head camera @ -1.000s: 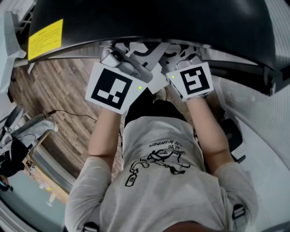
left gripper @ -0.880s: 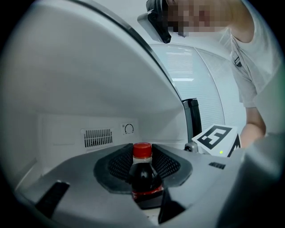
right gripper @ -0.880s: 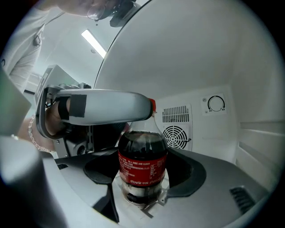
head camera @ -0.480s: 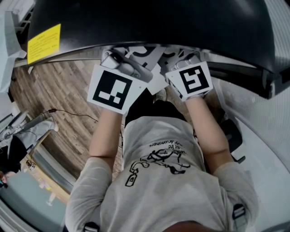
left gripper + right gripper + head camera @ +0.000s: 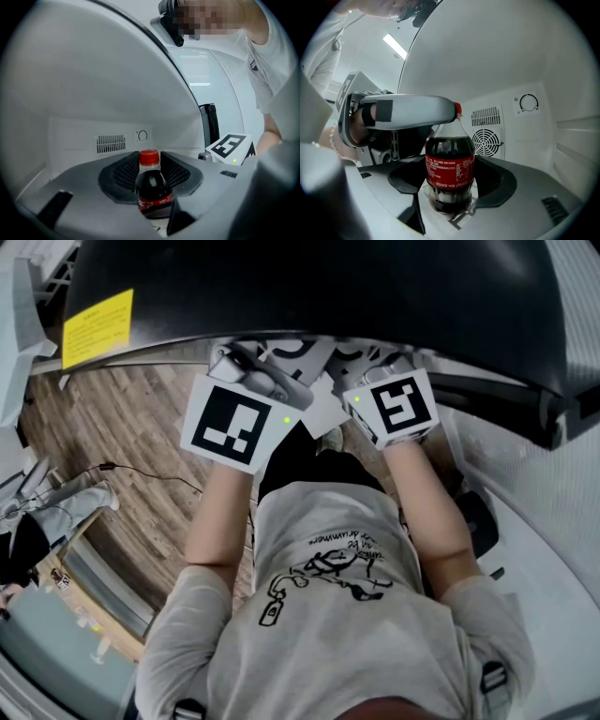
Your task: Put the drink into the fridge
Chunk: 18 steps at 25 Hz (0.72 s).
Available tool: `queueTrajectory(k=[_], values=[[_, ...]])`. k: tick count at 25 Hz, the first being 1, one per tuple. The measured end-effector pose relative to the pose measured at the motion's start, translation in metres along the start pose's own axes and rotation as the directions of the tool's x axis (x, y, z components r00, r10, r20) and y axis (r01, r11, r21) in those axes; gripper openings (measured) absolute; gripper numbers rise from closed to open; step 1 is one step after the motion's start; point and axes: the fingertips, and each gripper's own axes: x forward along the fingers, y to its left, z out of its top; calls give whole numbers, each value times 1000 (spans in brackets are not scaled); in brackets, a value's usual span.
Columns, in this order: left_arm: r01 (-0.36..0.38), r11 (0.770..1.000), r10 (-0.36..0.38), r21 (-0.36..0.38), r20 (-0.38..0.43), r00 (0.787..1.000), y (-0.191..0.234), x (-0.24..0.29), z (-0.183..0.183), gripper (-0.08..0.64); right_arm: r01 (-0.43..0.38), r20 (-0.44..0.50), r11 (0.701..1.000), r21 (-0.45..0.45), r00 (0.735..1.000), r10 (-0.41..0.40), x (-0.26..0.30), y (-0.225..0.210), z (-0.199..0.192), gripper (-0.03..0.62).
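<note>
A cola bottle (image 5: pixel 450 171) with a red cap and red label stands upright on a white shelf inside the fridge. My right gripper (image 5: pixel 450 187) is shut on it, with its dark pads against both sides of the label. My left gripper (image 5: pixel 151 180) straddles the same bottle (image 5: pixel 152 190) near the cap. Its jaws are opening, and its pads stand slightly off the bottle. In the right gripper view, a grey finger (image 5: pixel 408 111) of the left gripper reaches to the cap. In the head view only the two marker cubes (image 5: pixel 234 423) (image 5: pixel 398 407) show; the jaws and bottle are hidden under the fridge.
The fridge's white back wall carries a vent grille (image 5: pixel 111 143), a round fan grille (image 5: pixel 487 140) and a dial (image 5: pixel 528 102). Its black top (image 5: pixel 328 287) with a yellow sticker (image 5: pixel 97 326) overhangs both grippers. Wooden floor (image 5: pixel 122 456) lies to the left, with another person (image 5: pixel 28 540) at the edge.
Hardly anything differs in the head view. Both marker cubes stay under the fridge's edge, and the person at the left edge has shifted a little.
</note>
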Motion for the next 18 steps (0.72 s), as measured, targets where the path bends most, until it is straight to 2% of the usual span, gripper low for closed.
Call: queueTrajectory(k=[1,5,18], values=[[-2,1000,2,6,2,1000,0,0,1,137,3,2,1000,-9,1000,-3,0,-1,1,322],[-6,1000,6,11,1,1000,1,-1,4,135,12,-1,999,-45,1000,-12,2,-4,4,322],[12,999,-11,-34,7,1000,-2,-14,8,169,5,1,1000,-13,1000,-5,-3,6,12,322]])
